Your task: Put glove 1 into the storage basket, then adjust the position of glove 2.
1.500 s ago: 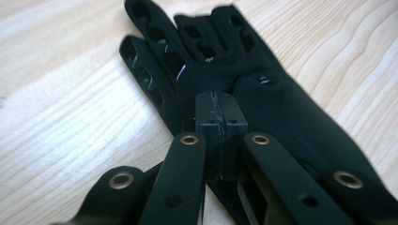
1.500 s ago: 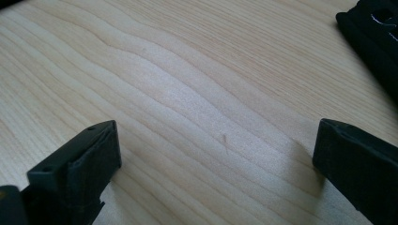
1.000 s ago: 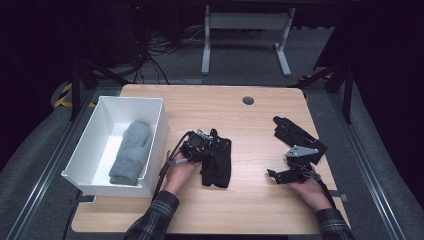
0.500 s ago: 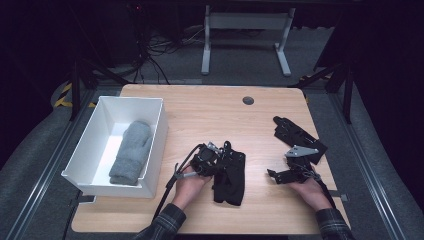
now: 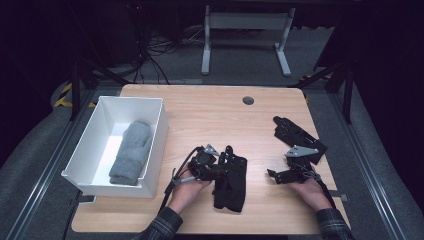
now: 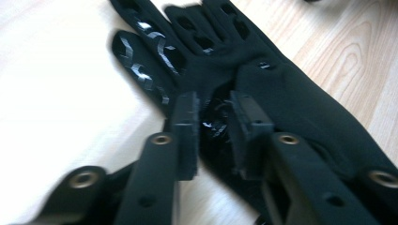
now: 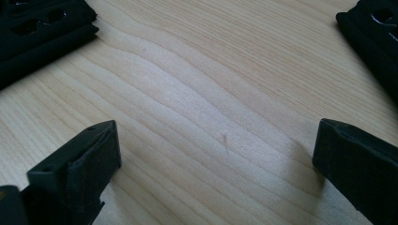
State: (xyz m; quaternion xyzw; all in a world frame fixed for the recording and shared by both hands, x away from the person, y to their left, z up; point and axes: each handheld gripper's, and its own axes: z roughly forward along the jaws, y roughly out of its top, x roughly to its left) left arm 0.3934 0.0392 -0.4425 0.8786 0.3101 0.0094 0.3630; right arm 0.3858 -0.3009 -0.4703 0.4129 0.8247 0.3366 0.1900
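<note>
The left gripper (image 5: 225, 167) rests over a black glove (image 5: 231, 181) lying flat on the wooden table (image 5: 210, 115); its jaws have just been opening, a fold of the fabric between them but the pads parted from it. The right gripper (image 5: 274, 176) sits wide open over bare wood, near a second black glove (image 5: 295, 135). At the table's left, a white bin (image 5: 150, 165) holds a grey mitten (image 5: 131, 152).

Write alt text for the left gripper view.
A black glove lies flat on a light wooden table, its shiny-patterned fingers pointing away. The left gripper has just been opening; its two black fingers stand slightly apart over the glove's palm.
</note>
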